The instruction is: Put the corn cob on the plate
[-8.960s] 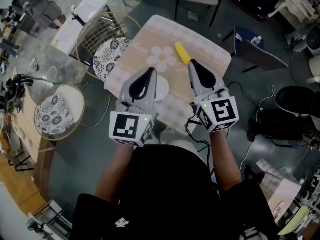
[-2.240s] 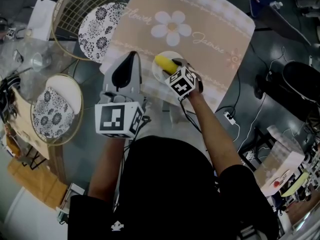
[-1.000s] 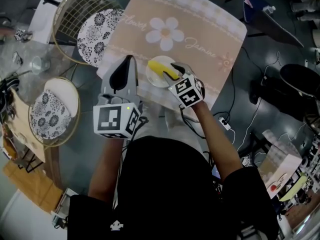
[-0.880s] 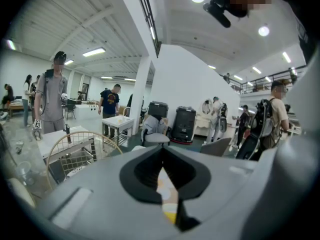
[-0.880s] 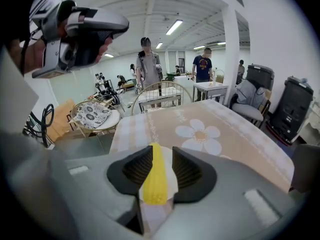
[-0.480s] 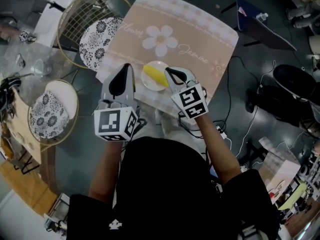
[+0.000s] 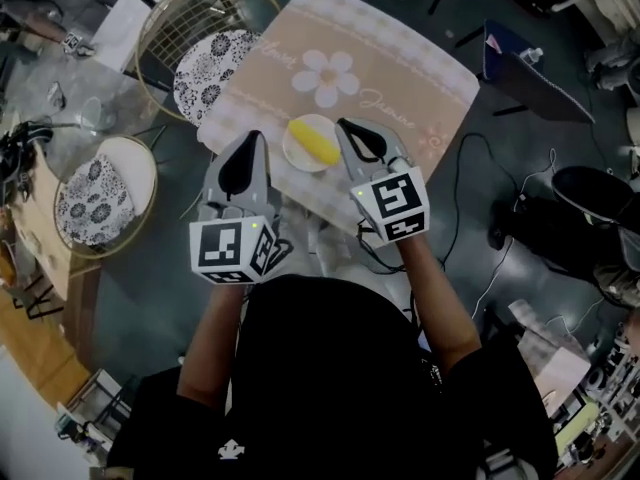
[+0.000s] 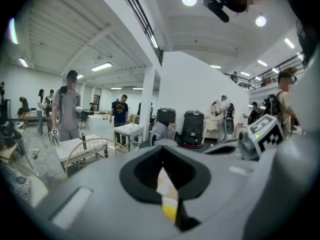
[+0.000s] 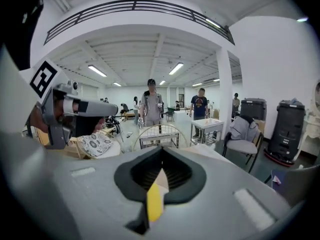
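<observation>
Wide indoor hall with white walls, strip lights and a grey floor, with several people (image 9: 151,106) standing far off among small tables and chairs. From the head view, a cloth-covered table (image 7: 430,78) with a white flower print (image 7: 325,76) on the beige fabric. Just beside its left edge, a round wire-framed seat with a patterned cushion (image 7: 213,88); farther left, a second cushioned seat (image 7: 92,200).

Near the table's front edge, a small white plate (image 7: 296,157), and on it the yellow corn cob (image 7: 314,142), lying slantwise and touched by neither tool.

Holds the left hand-held gripper (image 7: 250,140) just left of the plate, jaws pressed together with nothing caught between them. Holds the right hand-held gripper (image 7: 347,126) just right of the plate, jaws likewise closed and empty. Pointed away from the body, on either side of the plate.

Through the slit below each closed pair of tips, only a sliver of yellow and beige from the table beneath. From the left gripper view, part of the right hand-held gripper at the right edge. From the right gripper view, the left hand-held gripper at the upper left.
</observation>
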`<state>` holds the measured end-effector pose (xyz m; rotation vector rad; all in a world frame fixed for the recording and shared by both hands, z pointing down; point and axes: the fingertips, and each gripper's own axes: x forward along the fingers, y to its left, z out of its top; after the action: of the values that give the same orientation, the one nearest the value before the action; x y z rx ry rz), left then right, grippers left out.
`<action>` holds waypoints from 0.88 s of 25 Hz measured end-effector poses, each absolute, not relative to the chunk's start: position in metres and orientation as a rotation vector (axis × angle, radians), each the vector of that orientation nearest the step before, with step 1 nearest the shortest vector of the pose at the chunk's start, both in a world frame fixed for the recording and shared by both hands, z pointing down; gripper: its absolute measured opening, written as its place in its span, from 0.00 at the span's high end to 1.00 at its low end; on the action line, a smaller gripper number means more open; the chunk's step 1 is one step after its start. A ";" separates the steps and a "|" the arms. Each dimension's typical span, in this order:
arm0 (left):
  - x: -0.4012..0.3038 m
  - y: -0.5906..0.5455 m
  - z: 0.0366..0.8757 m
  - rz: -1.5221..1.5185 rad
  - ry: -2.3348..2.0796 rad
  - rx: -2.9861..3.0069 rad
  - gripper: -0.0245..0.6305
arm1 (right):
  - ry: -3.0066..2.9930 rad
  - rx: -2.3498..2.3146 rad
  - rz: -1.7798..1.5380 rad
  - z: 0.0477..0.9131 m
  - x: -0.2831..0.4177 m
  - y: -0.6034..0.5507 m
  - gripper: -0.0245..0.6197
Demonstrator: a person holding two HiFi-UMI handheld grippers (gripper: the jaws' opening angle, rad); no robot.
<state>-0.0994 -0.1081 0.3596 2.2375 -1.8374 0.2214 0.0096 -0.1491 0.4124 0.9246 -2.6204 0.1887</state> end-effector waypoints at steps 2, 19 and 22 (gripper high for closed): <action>-0.100 -0.098 0.354 0.214 -1.867 2.226 0.95 | -2.660 0.915 0.165 0.398 0.009 -0.146 0.96; -0.139 -0.039 0.347 0.197 -1.963 2.160 0.95 | -2.784 0.943 0.123 0.351 -0.012 -0.112 0.96; -0.151 -0.027 0.345 0.177 -1.960 2.165 0.95 | -2.779 0.956 0.102 0.346 -0.019 -0.096 0.96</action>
<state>-0.1506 -0.0267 0.3445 2.1654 -1.9597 0.1771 -0.0190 -0.0964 0.3464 0.9559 -2.7791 0.1018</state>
